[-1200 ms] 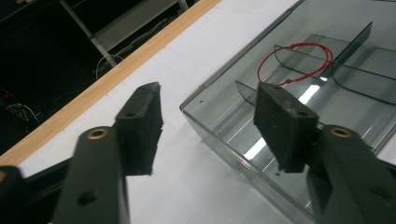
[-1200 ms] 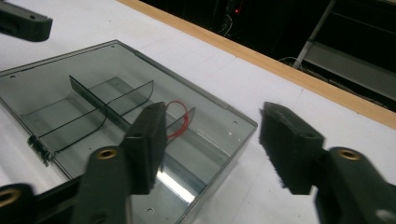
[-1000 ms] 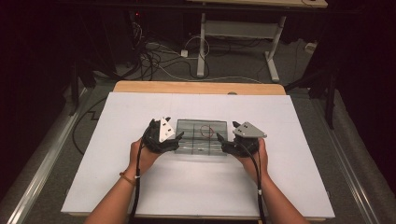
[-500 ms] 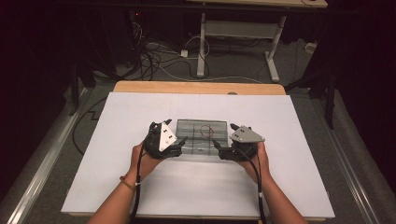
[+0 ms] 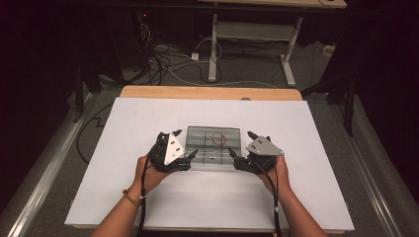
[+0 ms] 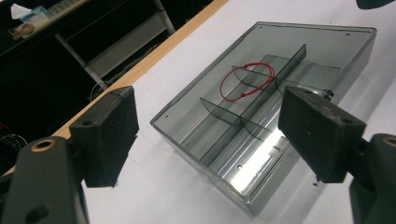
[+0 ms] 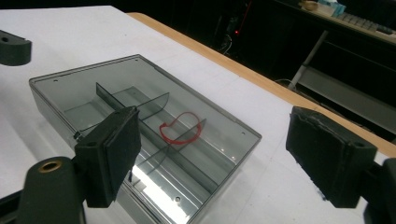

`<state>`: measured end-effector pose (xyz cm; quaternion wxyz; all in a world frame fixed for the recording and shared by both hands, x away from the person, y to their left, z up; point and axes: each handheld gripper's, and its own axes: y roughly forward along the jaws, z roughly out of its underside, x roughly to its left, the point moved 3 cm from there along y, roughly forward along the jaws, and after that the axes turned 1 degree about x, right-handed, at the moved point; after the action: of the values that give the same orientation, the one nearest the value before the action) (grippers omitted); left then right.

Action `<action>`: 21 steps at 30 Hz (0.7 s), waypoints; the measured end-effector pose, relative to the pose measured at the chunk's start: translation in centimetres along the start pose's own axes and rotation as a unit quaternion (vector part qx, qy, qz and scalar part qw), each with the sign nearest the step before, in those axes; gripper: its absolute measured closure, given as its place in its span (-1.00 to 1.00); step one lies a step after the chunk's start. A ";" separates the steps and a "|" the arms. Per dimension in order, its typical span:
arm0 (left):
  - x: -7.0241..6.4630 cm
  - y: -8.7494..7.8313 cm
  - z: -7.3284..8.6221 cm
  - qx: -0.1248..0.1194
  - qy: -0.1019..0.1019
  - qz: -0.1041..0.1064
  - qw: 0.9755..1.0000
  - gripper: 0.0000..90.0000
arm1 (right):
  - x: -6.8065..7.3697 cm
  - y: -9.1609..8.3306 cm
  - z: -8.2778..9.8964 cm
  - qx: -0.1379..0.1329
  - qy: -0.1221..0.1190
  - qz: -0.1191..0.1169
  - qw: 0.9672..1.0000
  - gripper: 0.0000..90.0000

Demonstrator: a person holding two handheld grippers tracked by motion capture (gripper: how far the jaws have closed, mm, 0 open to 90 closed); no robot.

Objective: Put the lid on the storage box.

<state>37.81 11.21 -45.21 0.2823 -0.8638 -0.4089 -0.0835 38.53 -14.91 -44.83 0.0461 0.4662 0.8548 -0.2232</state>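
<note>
High view: both tools' jaws opened wider beside the box [image 5: 212,148].

Clear plastic box [image 5: 213,145] with dividers at middle of white table [image 5: 123,197]; red loop [image 5: 217,138] inside. Left gripper [image 5: 190,159] at box's left end, right gripper [image 5: 236,159] at right end, jaws just opened wide, nothing held. Cables [image 5: 163,59] on floor beyond.
</note>
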 end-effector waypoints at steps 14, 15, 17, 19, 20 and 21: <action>-0.7 -1.0 -0.2 -0.015 0.021 0.009 1.000 -0.56 | -0.4 -1.2 0.3 0.004 0.002 0.003 1.000 -0.56; -0.8 -1.1 -0.2 -0.015 0.021 0.011 1.000 -0.56 | -0.3 -1.3 0.3 0.004 -0.002 0.005 1.000 -0.56; -1.0 -1.3 -0.2 -0.018 0.024 0.008 1.000 -0.56 | -0.3 -1.5 0.4 0.003 -0.002 0.006 1.000 -0.56; -1.1 -1.5 -0.2 -0.019 0.027 0.011 0.999 -0.56 | -0.3 -1.6 0.4 0.005 -0.001 0.006 1.000 -0.56; -1.1 -1.6 -0.2 -0.019 0.026 0.008 0.999 -0.56 | -0.3 -1.7 0.4 0.006 -0.002 0.006 1.000 -0.55; -1.2 -1.7 -0.2 -0.020 0.024 0.009 0.999 -0.56 | -0.2 -1.8 0.4 0.006 -0.002 0.006 1.000 -0.55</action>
<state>35.80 11.21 -44.80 0.2758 -0.8706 -0.3923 -0.1101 37.09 -16.14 -44.54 0.0462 0.4711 0.8506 -0.2287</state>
